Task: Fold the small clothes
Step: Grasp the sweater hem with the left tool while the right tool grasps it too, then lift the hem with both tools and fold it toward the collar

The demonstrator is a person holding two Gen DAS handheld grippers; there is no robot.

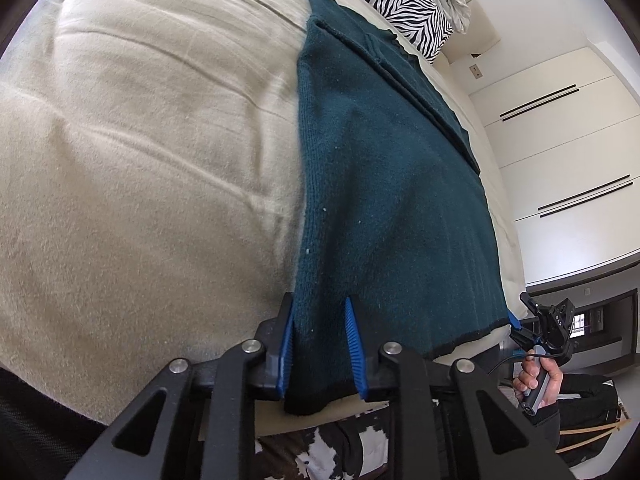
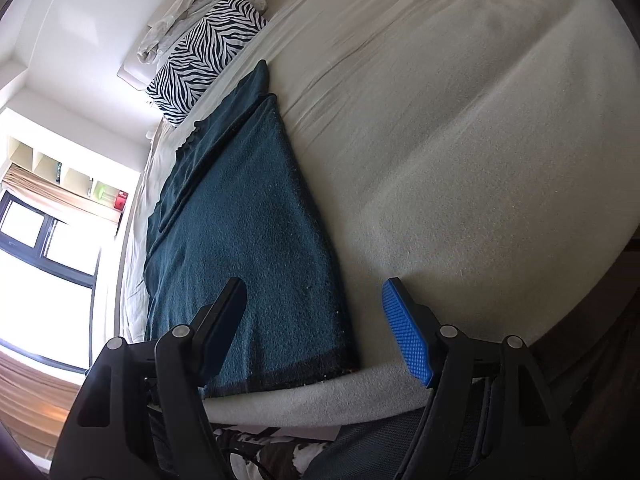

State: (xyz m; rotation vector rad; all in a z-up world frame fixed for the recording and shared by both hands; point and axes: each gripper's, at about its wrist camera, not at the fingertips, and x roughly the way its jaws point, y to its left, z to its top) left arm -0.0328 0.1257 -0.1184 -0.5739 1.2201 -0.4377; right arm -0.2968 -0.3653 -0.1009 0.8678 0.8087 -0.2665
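Note:
A dark teal knitted garment point(image 1: 384, 184) lies flat on the beige bed cover point(image 1: 140, 160), with one side folded over in a strip along its far edge. My left gripper point(image 1: 320, 308) straddles the garment's near hem corner, its blue-padded fingers partly open with the cloth between them. In the right wrist view the garment point(image 2: 248, 216) lies left of centre. My right gripper point(image 2: 314, 292) is wide open over the garment's other near corner, holding nothing. The right gripper also shows in the left wrist view point(image 1: 516, 322), held in a hand at the hem.
A zebra-print pillow point(image 1: 400, 4) and crumpled white bedding point(image 2: 192, 4) lie at the head of the bed. White wardrobe doors point(image 1: 560, 140) stand beyond the bed. A window point(image 2: 44, 248) is on the left. The bed's near edge point(image 2: 320, 396) lies just below the grippers.

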